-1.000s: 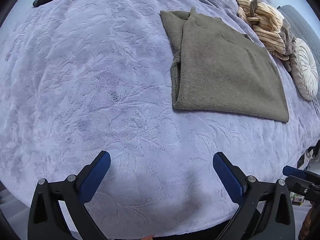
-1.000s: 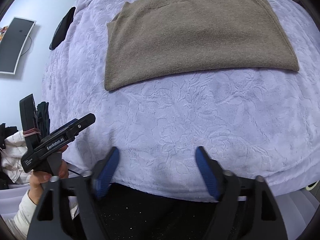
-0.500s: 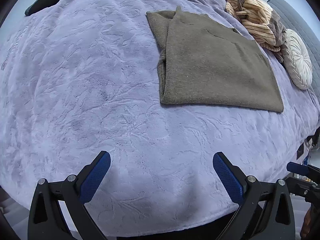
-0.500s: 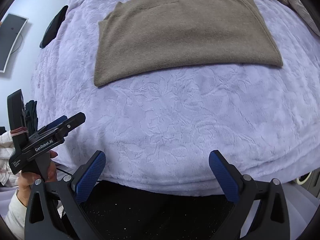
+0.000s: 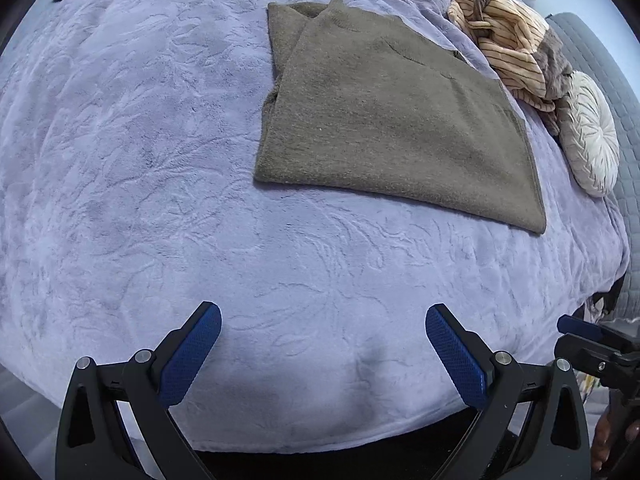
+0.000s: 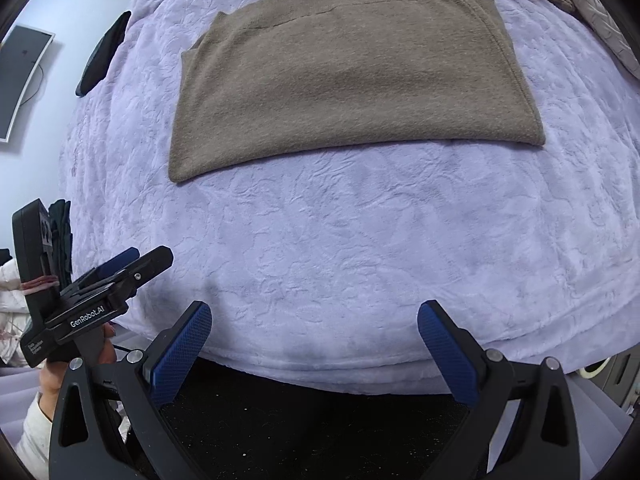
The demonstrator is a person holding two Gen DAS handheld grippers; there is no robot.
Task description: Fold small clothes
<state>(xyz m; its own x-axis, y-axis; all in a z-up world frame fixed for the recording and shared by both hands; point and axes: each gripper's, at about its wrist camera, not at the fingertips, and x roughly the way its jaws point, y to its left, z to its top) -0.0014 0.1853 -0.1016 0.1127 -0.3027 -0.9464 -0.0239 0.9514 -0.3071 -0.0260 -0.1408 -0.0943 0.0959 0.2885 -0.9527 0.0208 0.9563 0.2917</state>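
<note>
A brown knit sweater [image 5: 392, 120] lies folded flat on the lavender bed cover [image 5: 160, 160]; it also shows in the right wrist view [image 6: 352, 80]. My left gripper [image 5: 322, 352] is open and empty, held over the near edge of the bed, well short of the sweater. My right gripper [image 6: 314, 348] is open and empty, at the bed's near edge, also apart from the sweater. The left gripper shows at the lower left of the right wrist view [image 6: 116, 276], held in a hand.
A pile of striped tan and grey clothes [image 5: 508, 48] lies beyond the sweater. A round white cushion [image 5: 592, 136] sits at the right. A dark object [image 6: 102, 56] lies on the bed's far left edge. A monitor [image 6: 20, 80] hangs on the wall.
The right gripper's jaws have opened wider than one second ago. Both grippers shifted slightly, and the sweater looks a little nearer in both views.
</note>
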